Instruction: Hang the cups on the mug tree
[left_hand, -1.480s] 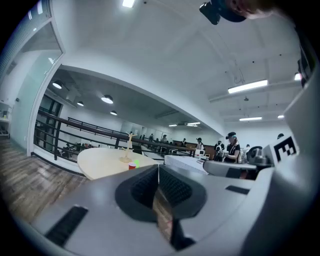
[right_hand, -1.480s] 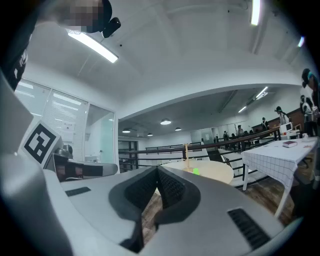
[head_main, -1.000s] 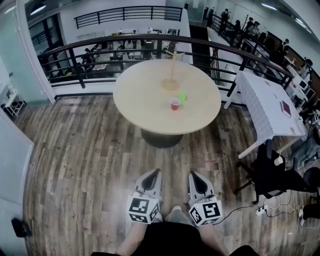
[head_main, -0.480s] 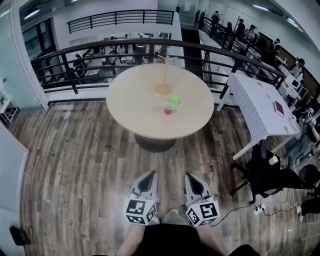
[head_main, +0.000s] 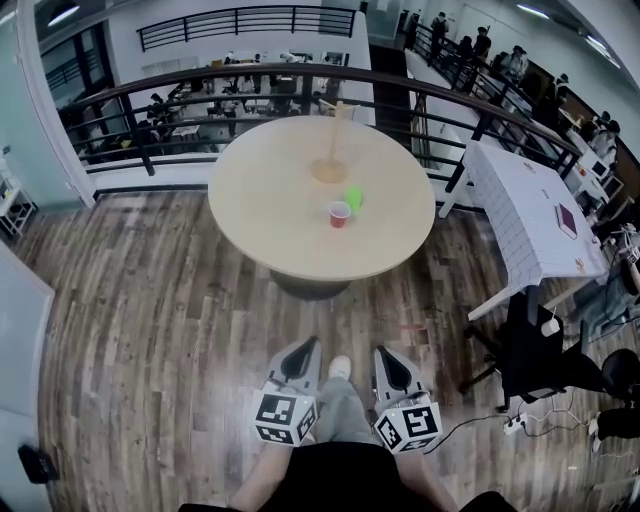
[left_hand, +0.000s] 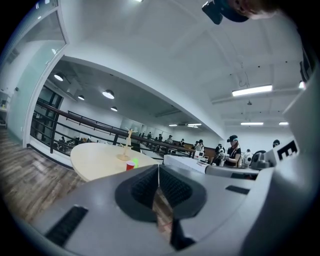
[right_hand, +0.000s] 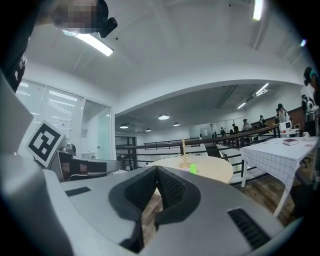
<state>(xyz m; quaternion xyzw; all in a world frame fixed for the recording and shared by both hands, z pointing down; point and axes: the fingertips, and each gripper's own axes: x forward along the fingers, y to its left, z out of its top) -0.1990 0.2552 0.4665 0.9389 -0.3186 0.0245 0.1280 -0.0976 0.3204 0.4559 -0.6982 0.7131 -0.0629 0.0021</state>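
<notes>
From my station, both arms sit low and tucked close to the body, side by side above the wooden floor (head_main: 150, 300); each tool points about level toward the round worktop (head_main: 270, 200) ahead. The left hand-held gripper (head_main: 311, 343) has its jaws pressed together with nothing between them, the ribbed pads meeting in a thin line in the left gripper view; the right hand-held gripper (head_main: 381, 351) is likewise pressed together and empty. A shoe (head_main: 340, 367) shows between the two tools. The mug tree (head_main: 333, 150) stands upright toward the far side of the worktop, its pegs bare; the red cup (head_main: 340, 214) stands on the worktop in front of it, with the green cup (head_main: 353, 198) just beside it, nearer the tree's base. Both cups are well apart from the tools.
</notes>
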